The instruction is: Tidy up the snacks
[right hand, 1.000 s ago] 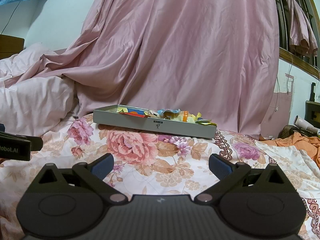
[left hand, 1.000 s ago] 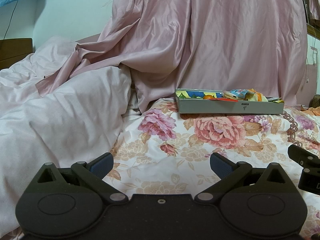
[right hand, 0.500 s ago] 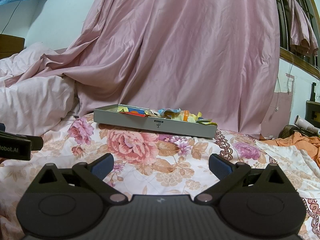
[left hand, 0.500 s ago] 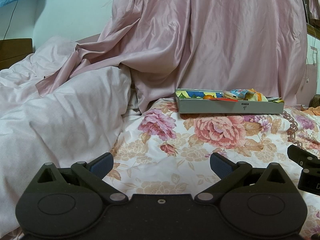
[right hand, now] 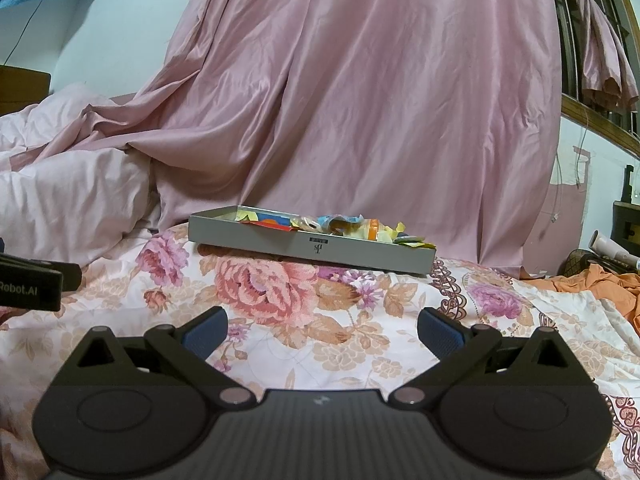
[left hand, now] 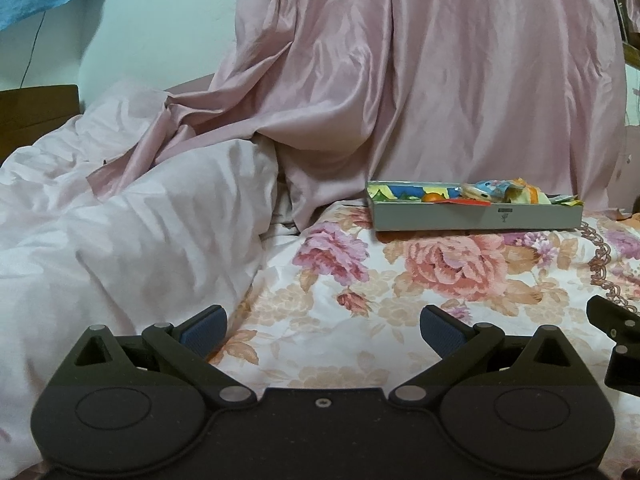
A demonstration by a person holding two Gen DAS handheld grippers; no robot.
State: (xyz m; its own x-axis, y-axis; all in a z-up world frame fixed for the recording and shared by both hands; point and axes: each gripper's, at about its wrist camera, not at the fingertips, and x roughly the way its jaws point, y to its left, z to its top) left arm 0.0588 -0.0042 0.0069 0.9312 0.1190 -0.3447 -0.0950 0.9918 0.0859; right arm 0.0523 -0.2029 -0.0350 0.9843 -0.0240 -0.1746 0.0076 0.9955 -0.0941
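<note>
Left wrist view is showing the left gripper (left hand: 322,330) hovering spread and empty over the floral bedspread (left hand: 460,280); likewise the right gripper (right hand: 322,330). Farther off, snacks (right hand: 340,224) are lying in a grey tray (right hand: 360,250), which is likely tipping on soft bedding if nudged

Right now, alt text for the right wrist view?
The open, empty right gripper hovers over a floral bedspread, facing a shallow grey tray of colourful snack packets. Pink drapery hangs behind; the left gripper shows at the left edge.
</note>
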